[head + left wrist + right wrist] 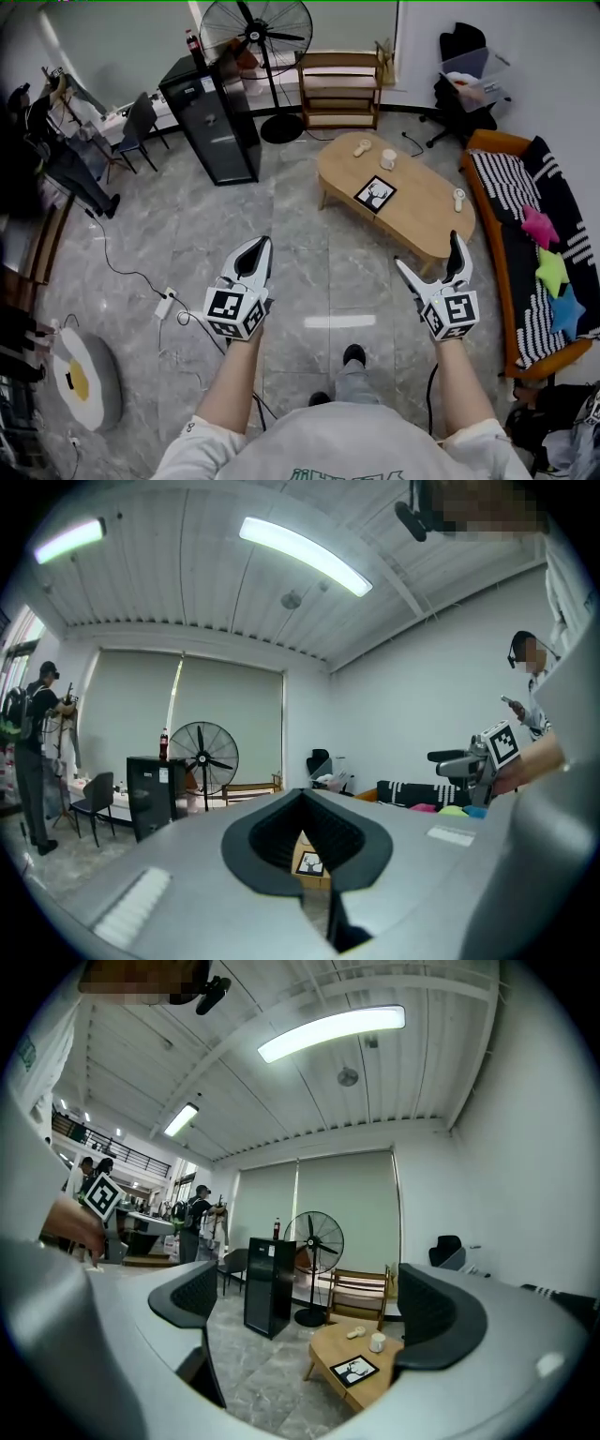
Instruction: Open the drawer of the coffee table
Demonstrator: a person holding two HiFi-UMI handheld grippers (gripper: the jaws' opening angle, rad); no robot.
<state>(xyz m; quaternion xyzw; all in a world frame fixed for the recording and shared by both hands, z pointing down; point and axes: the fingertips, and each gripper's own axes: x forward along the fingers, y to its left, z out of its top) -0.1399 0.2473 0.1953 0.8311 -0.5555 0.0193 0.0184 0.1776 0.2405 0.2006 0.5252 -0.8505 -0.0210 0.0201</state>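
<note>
Facing the coffee table [422, 211], drawer not yet touched.
Both grippers hang well short of the table's near edge: the left gripper [263, 246] has its jaws pressed together on nothing, the right gripper [427, 251] is spread wide and empty. The table's oval, smooth pale-wood top hides any drawer front; next, I'd say, step closer and find its pull.

No words to read here, black-and-white square code markers on the left gripper [261, 244] and right gripper [427, 249] cubes, black deer-silhouette card [375, 194] on the oval wooden coffee table [424, 214], green shirt print [319, 474] cut off, illegible.
</note>
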